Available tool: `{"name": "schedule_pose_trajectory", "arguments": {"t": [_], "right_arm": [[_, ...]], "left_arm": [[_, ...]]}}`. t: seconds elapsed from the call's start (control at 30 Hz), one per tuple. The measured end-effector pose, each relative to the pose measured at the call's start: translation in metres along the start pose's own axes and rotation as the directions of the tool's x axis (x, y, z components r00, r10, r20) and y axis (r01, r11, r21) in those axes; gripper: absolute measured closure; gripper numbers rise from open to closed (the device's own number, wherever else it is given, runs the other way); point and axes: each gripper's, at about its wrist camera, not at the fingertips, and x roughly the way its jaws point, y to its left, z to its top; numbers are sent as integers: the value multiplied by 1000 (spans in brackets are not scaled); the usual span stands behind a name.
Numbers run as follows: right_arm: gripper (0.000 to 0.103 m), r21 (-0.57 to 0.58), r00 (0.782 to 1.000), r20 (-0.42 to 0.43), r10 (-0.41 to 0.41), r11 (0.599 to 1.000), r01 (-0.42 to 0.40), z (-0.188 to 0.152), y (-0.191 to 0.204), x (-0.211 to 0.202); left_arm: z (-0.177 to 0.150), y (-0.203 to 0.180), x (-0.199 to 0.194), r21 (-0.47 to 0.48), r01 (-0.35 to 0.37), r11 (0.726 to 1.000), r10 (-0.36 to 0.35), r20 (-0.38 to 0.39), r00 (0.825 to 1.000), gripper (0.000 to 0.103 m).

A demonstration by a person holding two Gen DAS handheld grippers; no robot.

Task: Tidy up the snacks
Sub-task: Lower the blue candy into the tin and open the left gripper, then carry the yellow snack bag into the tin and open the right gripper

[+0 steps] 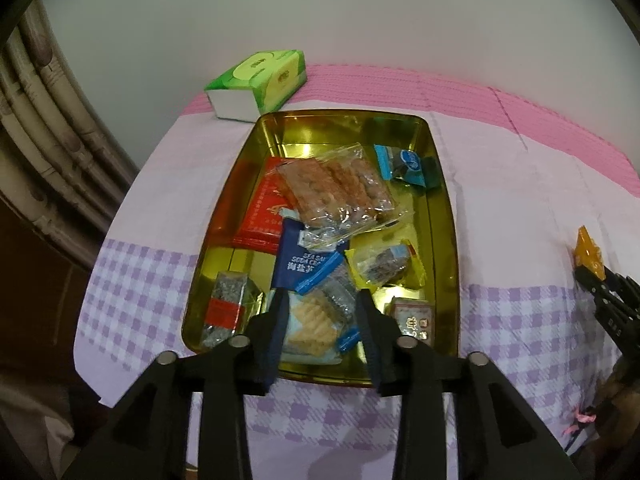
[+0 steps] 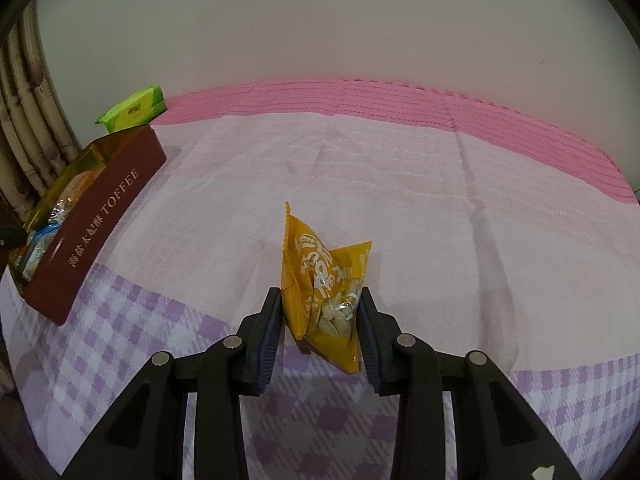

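Note:
A gold tin holds several snack packets: a red one, a clear bag of brown biscuits and a blue soda cracker pack. My left gripper hangs over the tin's near end. Its jaws stand apart around a clear cracker packet that lies in the tin. My right gripper is shut on a yellow seed packet, held upright just above the cloth to the right of the tin. That packet also shows at the left wrist view's right edge.
A pink and purple checked tablecloth covers the table. A green tissue pack lies behind the tin by the white wall. A curtain hangs at the left. The table's near edge runs under both grippers.

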Motion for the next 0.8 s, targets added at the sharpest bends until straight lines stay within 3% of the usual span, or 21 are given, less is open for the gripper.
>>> {"name": "schedule_pose_trajectory", "arguments": {"t": [0.1,0.23,0.5,0.8], "right_arm": [[70,21,1000,2,26,999,-26,1,1,-6],[70,38,998,6,58,998,-58,1,5,-16],[70,25,994,33,102,994,-103,11,22,-42],[70,-26,983,63,174,985,-173,38,57,-69]], "left_arm": [[0,3,-5,-4,-11,1000,11,15,1000,62],[2,8,-12,-15,-45,999,45,36,998,50],[-1,32,-36,-74,-99,992,104,65,992,48],[-17,47,-50,-95,-105,990,112,64,992,46]]}}
